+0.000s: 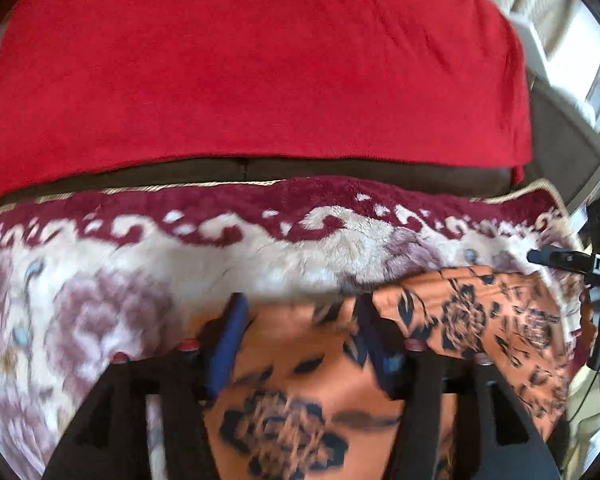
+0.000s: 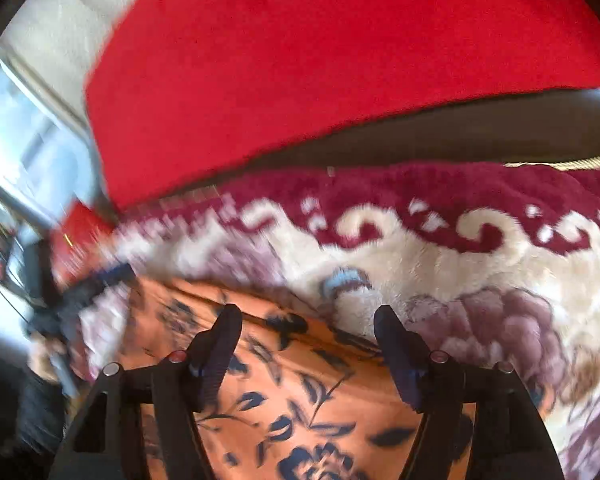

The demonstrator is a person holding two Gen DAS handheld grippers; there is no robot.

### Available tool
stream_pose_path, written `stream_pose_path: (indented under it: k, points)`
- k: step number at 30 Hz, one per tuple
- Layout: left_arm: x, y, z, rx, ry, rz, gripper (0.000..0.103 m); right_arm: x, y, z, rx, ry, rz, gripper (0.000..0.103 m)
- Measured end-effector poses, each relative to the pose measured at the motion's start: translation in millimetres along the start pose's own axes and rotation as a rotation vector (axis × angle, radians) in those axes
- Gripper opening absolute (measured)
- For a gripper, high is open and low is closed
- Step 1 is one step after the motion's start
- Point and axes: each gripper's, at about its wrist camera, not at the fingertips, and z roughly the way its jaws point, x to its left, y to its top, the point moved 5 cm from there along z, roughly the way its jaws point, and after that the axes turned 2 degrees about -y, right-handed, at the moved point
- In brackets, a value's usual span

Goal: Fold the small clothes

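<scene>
An orange garment with dark floral print [image 1: 472, 312] lies on a plush cream and maroon blanket [image 1: 140, 248]. My left gripper [image 1: 300, 308] is open above the garment's near part, its fingers apart with the cloth between and below them. In the right wrist view the same garment [image 2: 300, 400] lies under my right gripper [image 2: 308, 320], which is open just over the garment's far edge. The right gripper also shows in the left wrist view [image 1: 540, 257] at the garment's far right corner. The left gripper shows blurred at the left of the right wrist view [image 2: 100, 280].
A red cover [image 1: 260, 72] drapes the dark sofa back [image 1: 340, 170] behind the blanket. The blanket [image 2: 500, 280] spreads to the right. A window and a pale wall [image 2: 32, 140] lie at the left of the right wrist view.
</scene>
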Motion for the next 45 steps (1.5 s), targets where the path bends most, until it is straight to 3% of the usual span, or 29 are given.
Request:
stream_pose_path:
  k: [2,4,7,9,13,18,20,25,27,28,31,35,37,39,45]
  points:
    - [11.2,-18.5,-20.9,-0.022,-0.019,-0.045,0.074,-6.2,-9.9,-31.8,-0.058,0.057,0.055,0.072]
    - [32.6,-49.7,-46.6,-0.053,-0.063,-0.166,0.079,-13.9,-24.3,-64.3,-0.105,0.063,0.074,0.072]
    - [52.6,-105.6,-63.2,-0.046,-0.136,-0.317,0.082,-32.9,-70.8,-110.4,-0.147,0.069,0.12,0.072]
    - [57.2,-142.9,-63.1,-0.005,-0.147,-0.384,0.082,-46.9,-112.8,-127.2,-0.124,0.088,0.176,0.072]
    - [52.9,-183.5,-64.1,0.015,-0.178,-0.426,0.082,-65.4,-178.6,-143.0,-0.099,0.066,0.235,0.073]
    - [48.3,-184.6,-71.0,-0.01,-0.18,-0.405,0.082,-67.0,-208.4,-137.2,-0.051,0.039,0.202,0.072]
    - [47.3,-185.4,-72.6,0.008,-0.192,-0.4,0.082,-67.7,-211.6,-135.0,-0.051,0.069,0.209,0.069]
    - [49.0,-182.8,-57.2,0.065,-0.18,-0.389,0.082,-66.0,-211.7,-124.8,-0.019,0.066,0.174,0.052]
    - [48.2,-180.5,-57.1,0.069,-0.216,-0.393,0.082,-70.5,-207.6,-123.8,-0.029,0.074,0.192,0.047]
    - [48.3,-180.4,-57.0,0.071,-0.224,-0.399,0.082,-70.2,-206.6,-125.5,-0.033,0.088,0.195,0.036]
    - [46.8,-179.1,-55.4,0.088,-0.307,-0.419,0.081,-61.2,-207.5,-123.7,-0.01,0.131,0.159,0.023]
    - [51.8,-176.0,-54.5,0.089,-0.383,-0.471,0.081,-55.0,-207.9,-125.6,-0.023,0.2,0.152,0.023]
    - [53.3,-174.8,-51.8,0.092,-0.397,-0.484,0.072,-56.0,-208.7,-126.8,-0.027,0.229,0.16,0.023]
    - [52.3,-174.3,-49.0,0.107,-0.404,-0.486,0.047,-59.2,-209.8,-123.4,-0.014,0.232,0.168,0.023]
    - [52.4,-175.0,-46.5,0.123,-0.36,-0.464,0.022,-63.2,-207.6,-116.2,0.005,0.26,0.169,0.023]
